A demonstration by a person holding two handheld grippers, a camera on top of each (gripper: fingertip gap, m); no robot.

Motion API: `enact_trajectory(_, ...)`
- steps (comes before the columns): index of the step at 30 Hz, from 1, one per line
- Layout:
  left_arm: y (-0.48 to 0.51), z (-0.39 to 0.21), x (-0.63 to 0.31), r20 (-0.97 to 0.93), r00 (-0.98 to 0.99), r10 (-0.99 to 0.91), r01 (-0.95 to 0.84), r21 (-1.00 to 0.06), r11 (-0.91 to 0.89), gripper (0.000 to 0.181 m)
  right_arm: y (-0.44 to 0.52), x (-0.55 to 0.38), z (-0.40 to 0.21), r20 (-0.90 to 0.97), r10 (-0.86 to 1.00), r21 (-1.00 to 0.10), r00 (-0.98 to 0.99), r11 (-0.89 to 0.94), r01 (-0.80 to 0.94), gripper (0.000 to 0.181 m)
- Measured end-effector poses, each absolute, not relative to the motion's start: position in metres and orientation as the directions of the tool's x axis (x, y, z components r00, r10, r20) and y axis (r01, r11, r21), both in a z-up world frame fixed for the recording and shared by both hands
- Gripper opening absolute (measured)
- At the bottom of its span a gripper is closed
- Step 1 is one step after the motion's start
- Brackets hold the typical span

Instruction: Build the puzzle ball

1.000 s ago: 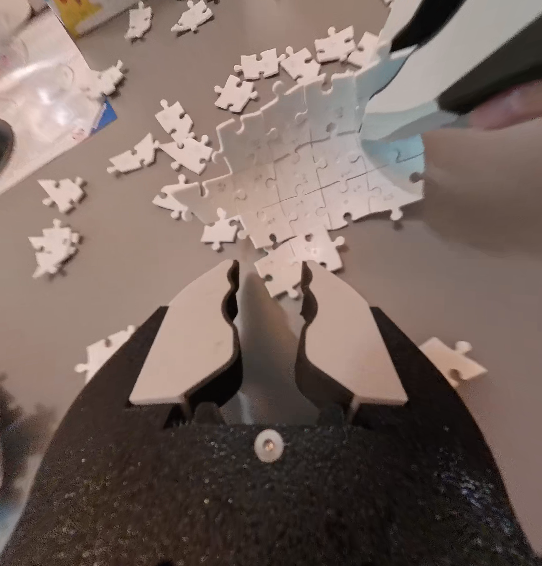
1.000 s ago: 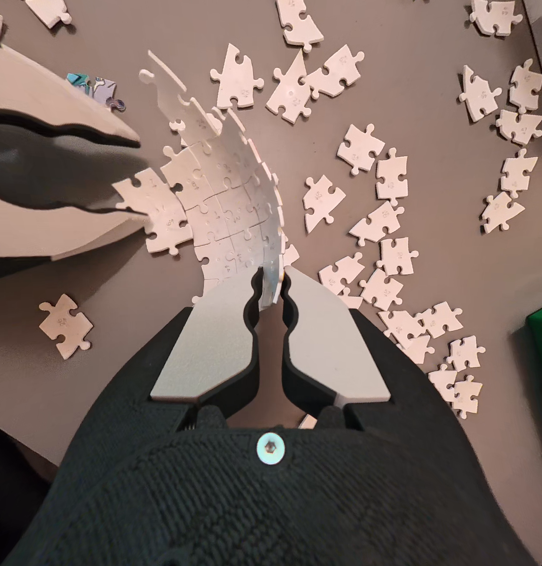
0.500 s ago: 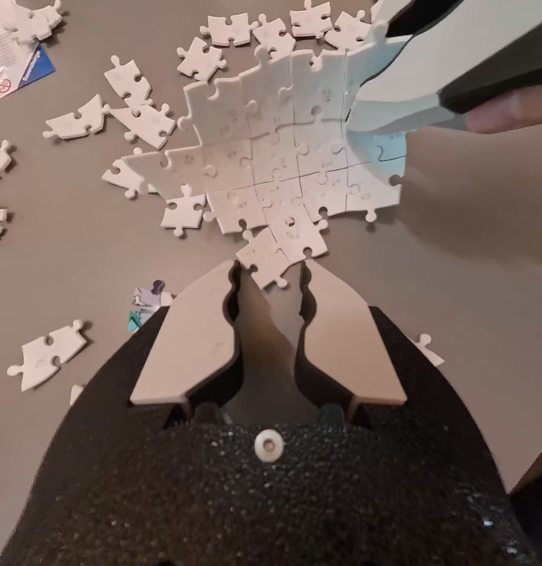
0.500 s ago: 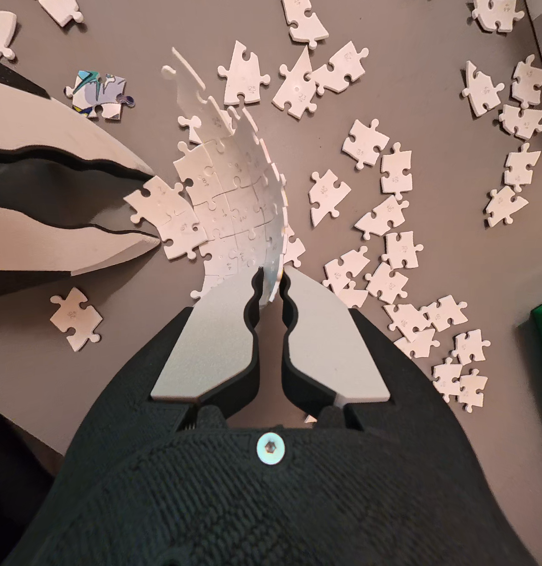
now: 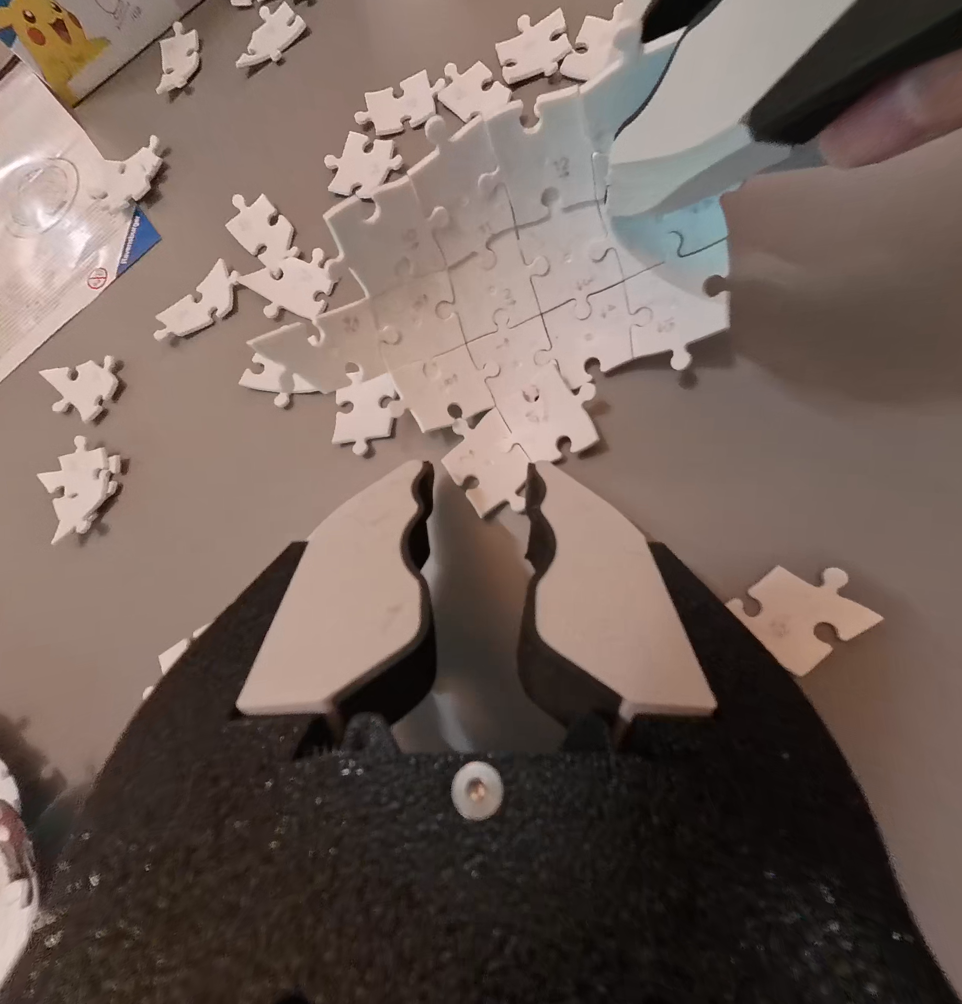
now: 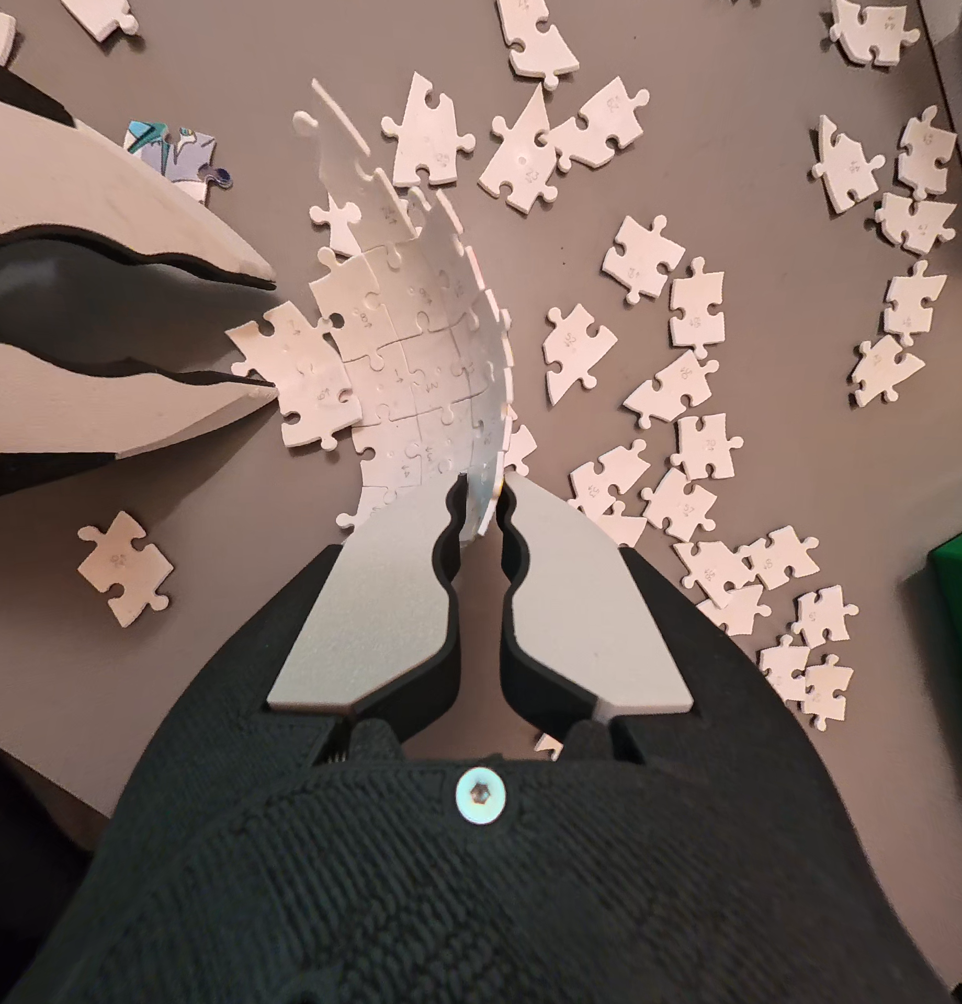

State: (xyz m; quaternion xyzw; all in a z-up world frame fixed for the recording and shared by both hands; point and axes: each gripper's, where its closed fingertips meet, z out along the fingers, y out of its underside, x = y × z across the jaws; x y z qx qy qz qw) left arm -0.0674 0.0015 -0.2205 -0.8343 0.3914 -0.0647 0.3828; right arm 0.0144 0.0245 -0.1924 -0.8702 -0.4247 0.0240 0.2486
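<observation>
White curved shell (image 6: 419, 375) stood at frame centre, its lower edge pinched by the right gripper (image 6: 481, 491). The left gripper (image 5: 478, 478) gaped empty, seemingly touching the outermost piece (image 6: 299, 375); it should close squarely, pressing gently.

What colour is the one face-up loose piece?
Printed blue, teal and white piece; right wrist view shows it best.

Your left gripper (image 5: 478, 489): black grainy printed body, pale flat finger plates, wavy black inner pads, silver hex screw at centre. Your right gripper (image 6: 481, 489): same build, ribbed black shell, grey plates, silver screw.
</observation>
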Motion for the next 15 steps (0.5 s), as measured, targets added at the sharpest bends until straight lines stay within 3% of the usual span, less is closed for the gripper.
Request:
enact_trajectory(7, -0.0066, -0.2261, -0.0644, 0.032, 0.712, -0.702, -0.505, -0.671, -0.543, 0.037, 0.0248, 0.0154, -0.1940, 0.167, 0.750, -0.450, 0.640, -0.519, 0.727, 0.011)
enact_trajectory(15, -0.0013, -0.2266, -0.0623, 0.011, 0.698, -0.716, -0.523, -0.675, -0.520, 0.035, 0.0255, 0.0147, -0.1932, 0.180, 0.756, -0.443, 0.630, -0.509, 0.738, 0.011)
